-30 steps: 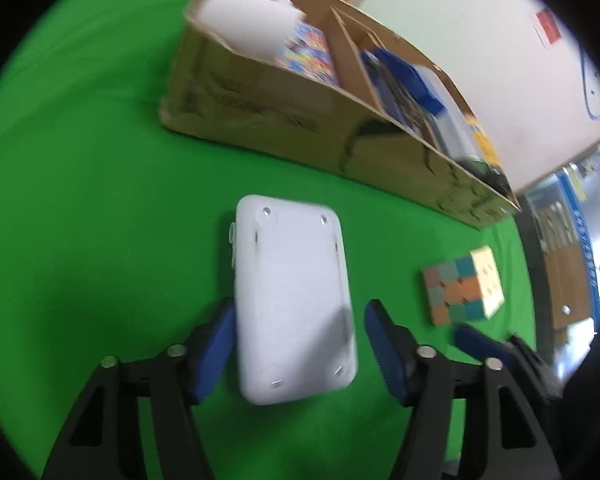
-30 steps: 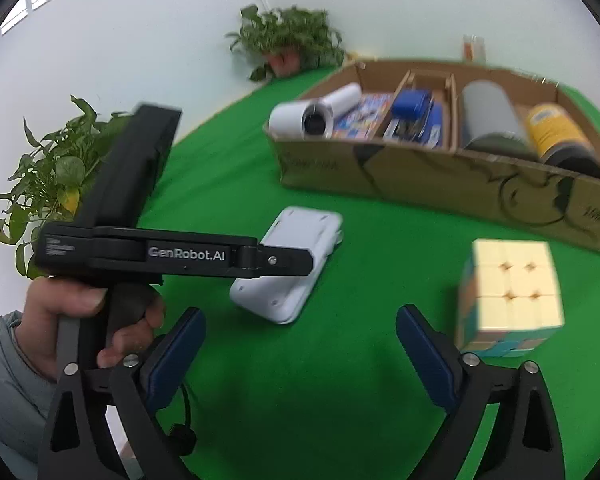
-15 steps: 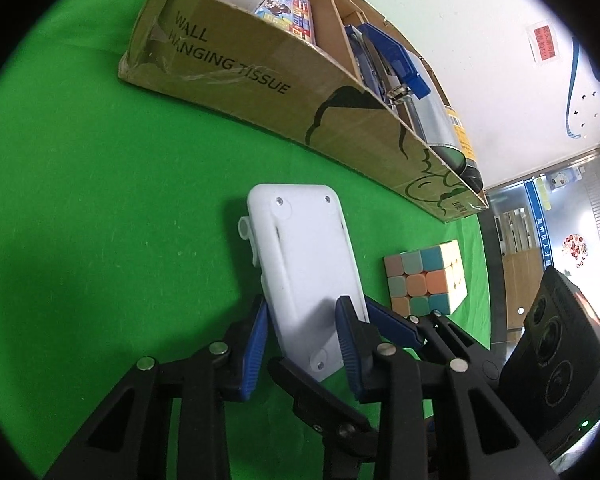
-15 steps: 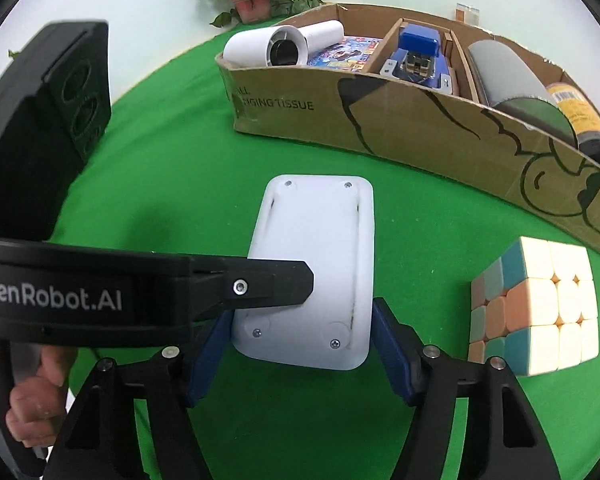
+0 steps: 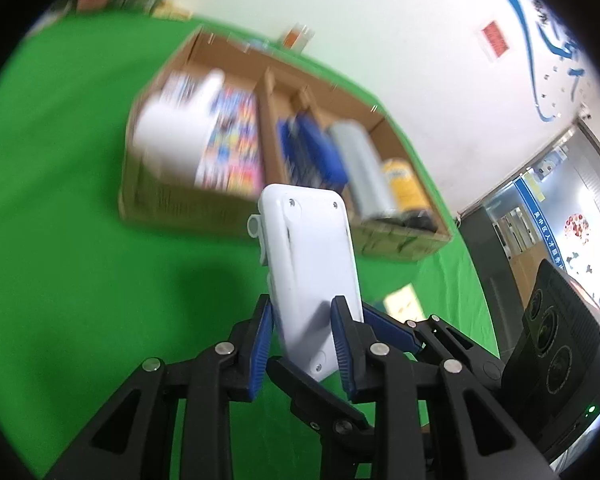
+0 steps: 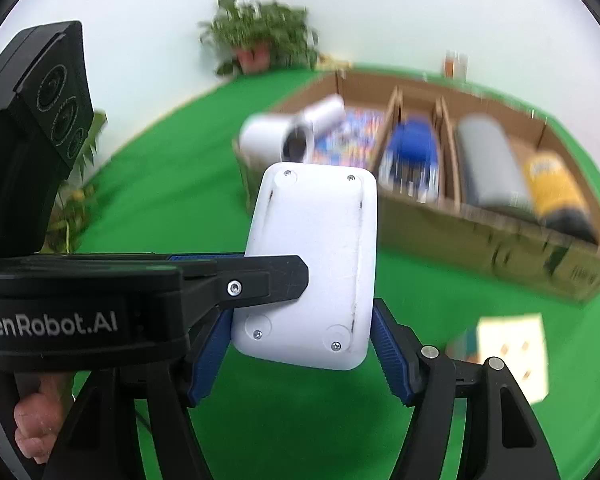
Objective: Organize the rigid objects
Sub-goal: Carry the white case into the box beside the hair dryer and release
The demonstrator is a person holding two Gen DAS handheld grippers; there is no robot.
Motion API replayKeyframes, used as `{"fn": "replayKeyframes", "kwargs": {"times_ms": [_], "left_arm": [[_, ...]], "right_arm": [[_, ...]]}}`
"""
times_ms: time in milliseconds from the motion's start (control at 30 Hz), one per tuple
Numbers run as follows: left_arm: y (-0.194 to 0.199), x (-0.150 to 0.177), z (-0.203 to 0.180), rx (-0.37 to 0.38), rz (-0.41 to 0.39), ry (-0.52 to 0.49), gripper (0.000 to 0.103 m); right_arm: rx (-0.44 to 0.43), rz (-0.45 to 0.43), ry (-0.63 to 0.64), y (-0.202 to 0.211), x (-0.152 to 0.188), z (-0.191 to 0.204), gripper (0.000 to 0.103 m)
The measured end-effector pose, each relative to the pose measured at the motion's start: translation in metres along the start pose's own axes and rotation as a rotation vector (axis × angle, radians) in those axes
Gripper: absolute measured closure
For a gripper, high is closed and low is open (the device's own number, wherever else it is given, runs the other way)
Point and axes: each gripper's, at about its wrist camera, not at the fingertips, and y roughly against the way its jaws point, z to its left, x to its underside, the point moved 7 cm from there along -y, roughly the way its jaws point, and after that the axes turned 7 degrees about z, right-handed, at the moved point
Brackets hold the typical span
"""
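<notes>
A: White device (image 5: 308,276) clamped near its lower end, across the thickness by left gripper (image 5: 302,344), across the width by right gripper (image 6: 300,354); both just closing.

B: Raised off green cloth (image 5: 60,240), long axis aimed toward cardboard box (image 6: 500,236) just beyond.

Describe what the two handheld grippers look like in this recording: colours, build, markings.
Both grippers, left and right, are black plastic linkages with silver pivot screws and ribbed blue finger pads. The left one's side reads "GenRobot.AI" in white, and a black block on top carries three round lenses. The right one's block shows a small green light.
</notes>
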Motion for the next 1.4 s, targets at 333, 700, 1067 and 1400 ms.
{"fn": "replayKeyframes", "kwargs": {"times_ms": [333,700,1067,1400], "left_arm": [[0.023,-0.081,-0.008,-0.064,-0.043,-0.1,0.076],[-0.018,-0.143,0.038,-0.033,0.122,-0.009,0.076],[-0.01,-0.156,0.046,-0.082,0.047,-0.006,0.077],[0.063,-0.104,-0.012,-0.536,-0.472,-0.314,0.009]], "right_arm": [[0.002,-0.09,-0.026,0.013,-0.088,-0.011,0.038],[-0.098,0.102,-0.177,-0.057,-0.17,-0.046,0.037],[-0.106,0.13,-0.165,-0.058,-0.151,-0.058,0.026],[0.254,-0.151,0.005,0.027,-0.083,-0.066,0.0]]}}
